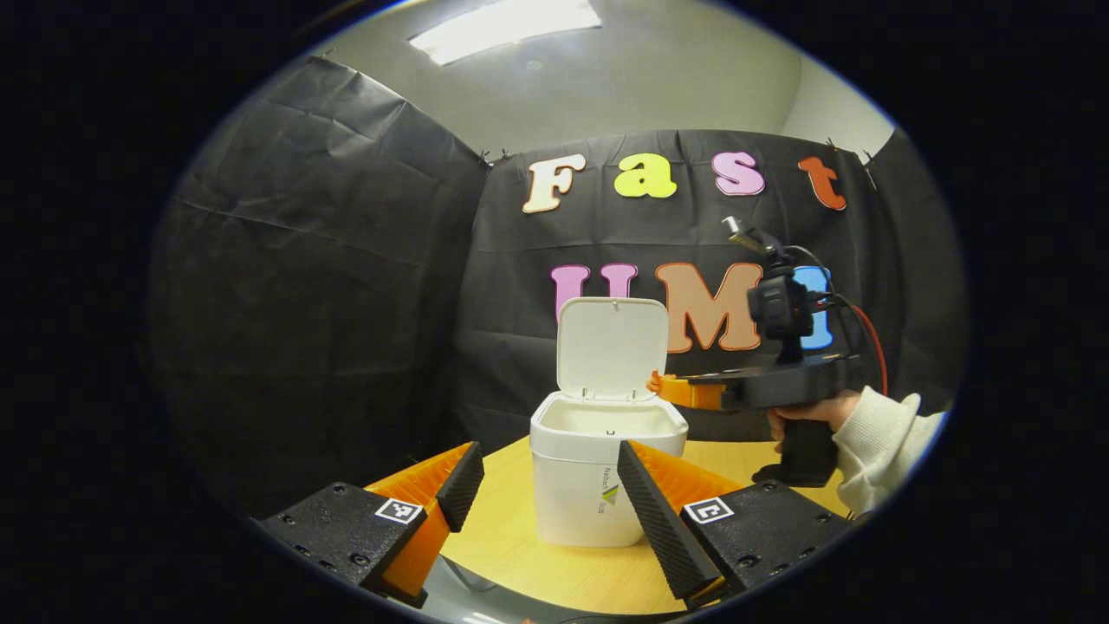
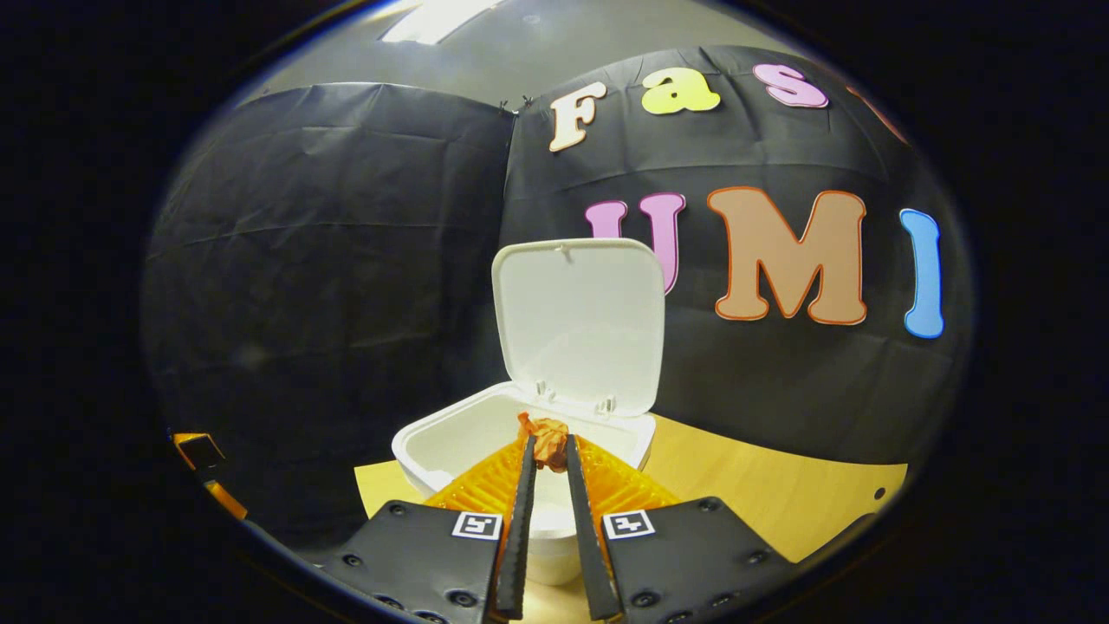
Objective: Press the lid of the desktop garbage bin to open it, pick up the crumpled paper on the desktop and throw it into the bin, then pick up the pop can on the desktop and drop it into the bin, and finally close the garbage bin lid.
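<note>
The garbage bin [image 2: 485, 451] was found standing on the worktop [image 2: 762, 494] with its lid [image 2: 579, 325] raised upright. The right hand-held gripper [image 2: 546, 455] was observed clenched on the crumpled paper [image 2: 546, 440], held over the bin's open mouth, so the paper-disposal step was judged in hand. The left hand-held gripper [image 1: 541, 481] was seen released, bearing nothing, before the bin. Release of the paper was judged the next requirement; the pop can could not be located.
</note>
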### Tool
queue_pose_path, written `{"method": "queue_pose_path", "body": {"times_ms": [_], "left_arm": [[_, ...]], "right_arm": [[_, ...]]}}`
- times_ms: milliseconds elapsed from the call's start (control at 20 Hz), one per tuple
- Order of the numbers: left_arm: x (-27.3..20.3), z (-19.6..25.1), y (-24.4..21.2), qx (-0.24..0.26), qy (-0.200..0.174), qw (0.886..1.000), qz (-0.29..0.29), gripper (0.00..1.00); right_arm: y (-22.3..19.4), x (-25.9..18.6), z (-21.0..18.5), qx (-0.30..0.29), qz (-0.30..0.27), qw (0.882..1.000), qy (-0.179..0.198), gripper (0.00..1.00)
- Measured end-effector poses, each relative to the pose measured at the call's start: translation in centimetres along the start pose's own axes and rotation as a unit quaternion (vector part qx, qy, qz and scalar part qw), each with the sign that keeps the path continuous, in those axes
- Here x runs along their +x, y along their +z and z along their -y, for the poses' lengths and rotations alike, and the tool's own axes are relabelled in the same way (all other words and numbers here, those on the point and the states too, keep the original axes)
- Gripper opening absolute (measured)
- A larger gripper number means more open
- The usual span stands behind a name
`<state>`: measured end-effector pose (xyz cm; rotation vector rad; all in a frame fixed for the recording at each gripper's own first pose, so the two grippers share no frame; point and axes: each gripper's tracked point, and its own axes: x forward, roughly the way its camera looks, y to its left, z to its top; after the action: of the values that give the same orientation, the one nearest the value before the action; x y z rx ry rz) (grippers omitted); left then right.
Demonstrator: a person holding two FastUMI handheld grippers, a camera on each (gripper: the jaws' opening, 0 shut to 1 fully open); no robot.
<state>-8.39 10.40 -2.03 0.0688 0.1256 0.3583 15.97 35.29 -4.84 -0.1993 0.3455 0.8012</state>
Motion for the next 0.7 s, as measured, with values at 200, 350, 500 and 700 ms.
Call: {"method": "queue_pose_path", "body": {"times_ms": [200,350,500,700], "left_arm": [[0.2,0.2,-0.5,0.002,-0.008,1.0,-0.007,0.93],[0.5,1.0,-0.1,0.007,-0.024,1.0,-0.004,0.92],[0.8,2.1,0.1,0.007,-0.044,0.999,0.0,0.92],[1.0,4.1,-0.2,-0.001,-0.077,0.997,-0.001,0.93]], "right_arm": [[-1.5,1.9,-0.3,-0.005,-0.022,1.0,-0.007,0.38],[-1.9,2.3,-0.1,0.014,-0.034,0.999,-0.001,0.6],[-2.2,2.1,0.6,0.031,-0.038,0.999,-0.001,0.98],[-1.0,-0.5,2.8,0.034,-0.011,0.999,-0.026,0.97]]}}
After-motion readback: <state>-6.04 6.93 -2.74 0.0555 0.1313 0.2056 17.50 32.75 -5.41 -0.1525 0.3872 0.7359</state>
